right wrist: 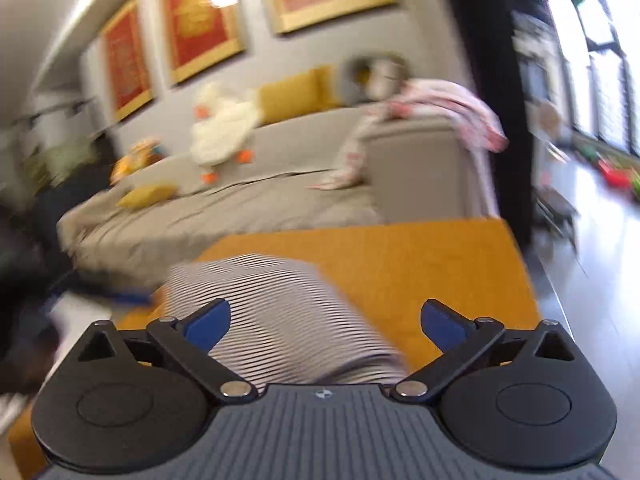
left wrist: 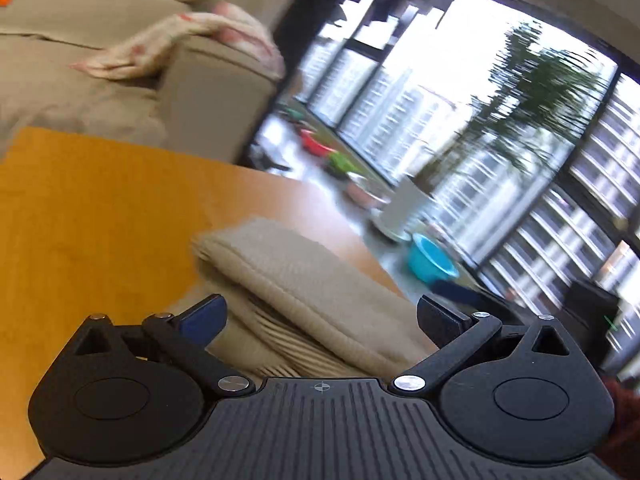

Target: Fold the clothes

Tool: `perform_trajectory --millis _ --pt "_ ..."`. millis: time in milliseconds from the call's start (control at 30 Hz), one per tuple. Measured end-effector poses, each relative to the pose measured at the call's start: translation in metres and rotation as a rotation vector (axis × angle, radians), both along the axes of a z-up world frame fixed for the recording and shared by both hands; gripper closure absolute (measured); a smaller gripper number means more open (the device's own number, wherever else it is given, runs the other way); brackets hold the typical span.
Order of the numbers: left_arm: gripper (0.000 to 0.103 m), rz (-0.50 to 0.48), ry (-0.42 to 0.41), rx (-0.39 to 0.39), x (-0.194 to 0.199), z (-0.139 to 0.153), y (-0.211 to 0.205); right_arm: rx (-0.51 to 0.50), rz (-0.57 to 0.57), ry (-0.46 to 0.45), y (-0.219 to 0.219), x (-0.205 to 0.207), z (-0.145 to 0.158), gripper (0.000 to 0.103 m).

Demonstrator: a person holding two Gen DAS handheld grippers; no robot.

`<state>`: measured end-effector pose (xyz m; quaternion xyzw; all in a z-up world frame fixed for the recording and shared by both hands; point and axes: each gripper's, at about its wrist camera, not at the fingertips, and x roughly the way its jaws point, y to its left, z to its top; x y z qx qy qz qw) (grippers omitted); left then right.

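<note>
1. Two grippers show, each with its jaws spread wide and nothing between the fingers. The left gripper [left wrist: 322, 316] hangs over a folded beige knit garment [left wrist: 304, 280]; its blue-padded finger [left wrist: 204, 318] sits at 9 o'clock of the gap and the dark finger at 3 o'clock.
2. The right gripper [right wrist: 324, 320] is likewise wide apart, its two blue pads [right wrist: 210, 322] flanking a striped black-and-white garment [right wrist: 280, 312] that fills the gap and runs toward 11 o'clock.
3. In the left wrist view the beige garment lies folded on the orange table [left wrist: 100, 208], a ribbed, striped layer showing under its near edge at 6 o'clock. Whether the fingers touch the cloth cannot be told.
4. In the right wrist view the striped garment lies on the same orange table [right wrist: 420, 264], blurred, its far edge pointing to 12 o'clock.
5. Beyond the table, at 12 o'clock in the right view, stands a grey sofa [right wrist: 256, 196] with a pink patterned cloth [right wrist: 448, 108] draped over its armrest, a white plush duck [right wrist: 224, 128] and yellow cushions [right wrist: 296, 92].
6. Red framed pictures [right wrist: 200, 16] hang on the wall at 11 o'clock.
7. In the left view, large windows [left wrist: 500, 128] fill 1 to 3 o'clock, with a blue basin [left wrist: 430, 258] on the floor beside the table's far edge.
</note>
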<state>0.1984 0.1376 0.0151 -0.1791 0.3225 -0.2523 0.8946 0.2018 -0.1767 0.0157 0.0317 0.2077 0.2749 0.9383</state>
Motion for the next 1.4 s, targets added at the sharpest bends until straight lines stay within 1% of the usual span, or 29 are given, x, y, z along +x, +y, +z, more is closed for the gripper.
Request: perform_trajectory --millis 33,67,100,133,167,200,233,267,300,333,400,500,600,667,700,733,767,833,933,967,1000,1100,1133,1167,1200,1233,1333,1367,1400 --pt "0.006 0.041 0.006 0.037 0.008 -0.002 0.0 -0.041 0.049 -0.035 0.012 -0.009 0.003 0.019" --pt "0.021 0.081 0.011 0.074 0.016 -0.004 0.0 -0.086 0.096 -0.066 0.024 -0.017 0.004 0.031" --pt "0.026 0.11 0.024 0.105 0.025 -0.006 -0.001 -0.136 0.138 -0.088 0.037 -0.024 0.004 0.038" --pt "0.026 0.133 0.038 0.126 0.034 -0.011 0.002 -0.186 0.175 -0.102 0.049 -0.03 0.003 0.049" --pt "0.025 0.157 0.054 0.146 0.041 -0.017 0.004 -0.232 0.2 -0.093 0.06 -0.032 -0.001 0.052" --pt "0.023 0.169 0.062 0.158 0.044 -0.021 0.006 -0.268 0.214 -0.064 0.067 -0.031 -0.008 0.052" --pt "0.019 0.175 0.067 0.167 0.045 -0.024 0.01 -0.297 0.22 -0.029 0.074 -0.03 -0.016 0.049" --pt "0.015 0.182 0.072 0.175 0.047 -0.028 0.013 -0.319 0.222 -0.021 0.078 -0.03 -0.023 0.046" --pt "0.015 0.189 0.077 0.183 0.049 -0.031 0.016 -0.337 0.226 -0.049 0.082 -0.033 -0.024 0.042" --pt "0.015 0.196 0.077 0.18 0.046 -0.031 0.019 -0.355 0.239 -0.075 0.087 -0.037 -0.022 0.031" --pt "0.014 0.211 0.072 0.164 0.038 -0.028 0.024 -0.378 0.269 -0.128 0.093 -0.045 -0.02 0.019" --pt "0.01 0.232 0.071 0.144 0.027 -0.023 0.03 -0.453 0.271 -0.187 0.104 -0.05 -0.026 0.019" --pt "0.009 0.232 0.088 0.108 0.018 -0.022 0.034 -0.372 0.236 -0.135 0.093 -0.034 -0.017 0.02" --pt "0.009 0.228 0.101 0.076 0.012 -0.022 0.038 -0.319 0.213 -0.101 0.086 -0.024 -0.011 0.036" --pt "0.008 0.225 0.107 0.057 0.009 -0.022 0.04 -0.292 0.202 -0.084 0.082 -0.019 -0.008 0.039" --pt "0.008 0.218 0.11 0.038 0.006 -0.022 0.042 -0.265 0.19 -0.067 0.079 -0.014 -0.005 0.049" --pt "0.008 0.204 0.115 0.021 0.002 -0.023 0.042 -0.238 0.179 -0.05 0.075 -0.008 -0.002 0.053" --pt "0.01 0.163 0.129 -0.009 -0.004 -0.027 0.037 -0.194 0.16 -0.026 0.069 0.0 0.003 0.054" --pt "0.02 0.085 0.166 -0.022 -0.009 -0.038 0.019 -0.204 0.163 -0.055 0.069 -0.002 0.009 0.054" --pt "0.022 0.067 0.179 -0.023 -0.01 -0.041 0.012 -0.208 0.164 -0.065 0.069 -0.003 0.01 0.048" --pt "0.023 0.053 0.191 -0.026 -0.011 -0.044 0.006 -0.211 0.165 -0.074 0.069 -0.003 0.012 0.045" --pt "0.033 0.027 0.21 -0.021 -0.01 -0.052 -0.007 -0.221 0.169 -0.103 0.069 -0.005 0.017 0.045" --pt "0.041 0.019 0.212 -0.019 -0.009 -0.054 -0.011 -0.224 0.17 -0.113 0.069 -0.006 0.019 0.054" --pt "0.046 0.014 0.218 -0.026 -0.008 -0.055 -0.013 -0.227 0.171 -0.123 0.069 -0.007 0.021 0.066" --pt "0.048 0.008 0.223 -0.037 -0.006 -0.056 -0.015 -0.23 0.172 -0.132 0.069 -0.007 0.022 0.071" --pt "0.052 0.001 0.227 -0.048 -0.004 -0.057 -0.017 -0.234 0.173 -0.142 0.069 -0.008 0.024 0.074" --pt "0.053 -0.007 0.218 -0.041 -0.001 -0.058 -0.024 -0.243 0.176 -0.171 0.069 -0.01 0.029 0.078" --pt "0.052 -0.009 0.217 -0.044 0.0 -0.058 -0.024 -0.234 0.191 -0.168 0.069 -0.011 0.032 0.078" --pt "0.052 -0.011 0.218 -0.047 0.001 -0.059 -0.024 -0.203 0.231 -0.139 0.069 -0.011 0.037 0.078"
